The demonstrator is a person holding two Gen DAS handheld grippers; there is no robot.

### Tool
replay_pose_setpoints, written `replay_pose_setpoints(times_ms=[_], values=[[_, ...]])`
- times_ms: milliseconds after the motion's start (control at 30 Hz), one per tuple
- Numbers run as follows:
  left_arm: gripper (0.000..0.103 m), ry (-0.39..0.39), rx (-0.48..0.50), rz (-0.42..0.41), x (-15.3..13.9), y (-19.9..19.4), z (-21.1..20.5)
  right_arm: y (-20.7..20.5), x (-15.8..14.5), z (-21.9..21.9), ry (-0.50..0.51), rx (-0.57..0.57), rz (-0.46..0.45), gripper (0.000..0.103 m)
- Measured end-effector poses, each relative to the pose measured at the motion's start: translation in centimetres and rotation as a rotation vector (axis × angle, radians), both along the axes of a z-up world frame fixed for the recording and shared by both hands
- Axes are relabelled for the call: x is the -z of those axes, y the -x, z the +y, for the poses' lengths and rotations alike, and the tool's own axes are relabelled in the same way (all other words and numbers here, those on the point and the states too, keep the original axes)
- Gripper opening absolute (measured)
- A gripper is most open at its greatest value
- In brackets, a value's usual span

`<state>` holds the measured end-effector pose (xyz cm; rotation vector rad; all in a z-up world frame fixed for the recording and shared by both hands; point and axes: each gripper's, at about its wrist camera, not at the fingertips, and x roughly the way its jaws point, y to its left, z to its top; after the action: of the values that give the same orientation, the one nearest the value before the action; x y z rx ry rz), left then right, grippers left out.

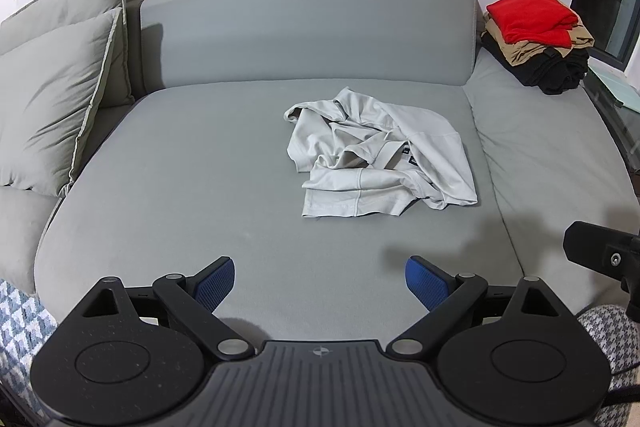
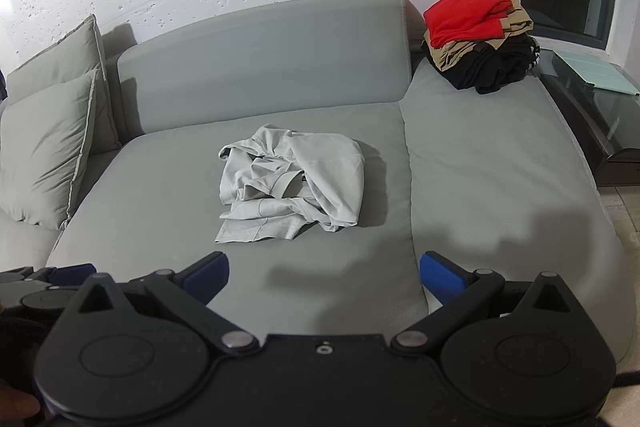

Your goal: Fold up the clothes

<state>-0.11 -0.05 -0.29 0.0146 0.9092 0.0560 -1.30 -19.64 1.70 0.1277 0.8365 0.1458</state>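
A crumpled light grey shirt point(image 1: 380, 159) lies in a heap on the grey sofa seat point(image 1: 200, 187), a little right of its middle. It also shows in the right wrist view point(image 2: 296, 183). My left gripper point(image 1: 320, 283) is open and empty, hovering over the seat's front edge well short of the shirt. My right gripper point(image 2: 324, 279) is open and empty too, near the front edge over the seam between two seat cushions. Part of the left gripper point(image 2: 48, 279) shows at the left edge of the right wrist view.
A stack of folded clothes point(image 1: 536, 39), red on top of tan and black, sits at the sofa's back right corner point(image 2: 480, 35). Two grey pillows point(image 1: 60, 87) lean at the left. A dark glass side table point(image 2: 600, 107) stands to the right.
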Motion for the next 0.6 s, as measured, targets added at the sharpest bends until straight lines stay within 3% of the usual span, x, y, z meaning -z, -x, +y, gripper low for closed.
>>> replay_pose_setpoints(times_ms=[600], values=[[0.094, -0.010, 0.010, 0.012, 0.10, -0.25, -0.35, -0.29, 0.33, -0.30, -0.008, -0.001, 0.007, 0.103]])
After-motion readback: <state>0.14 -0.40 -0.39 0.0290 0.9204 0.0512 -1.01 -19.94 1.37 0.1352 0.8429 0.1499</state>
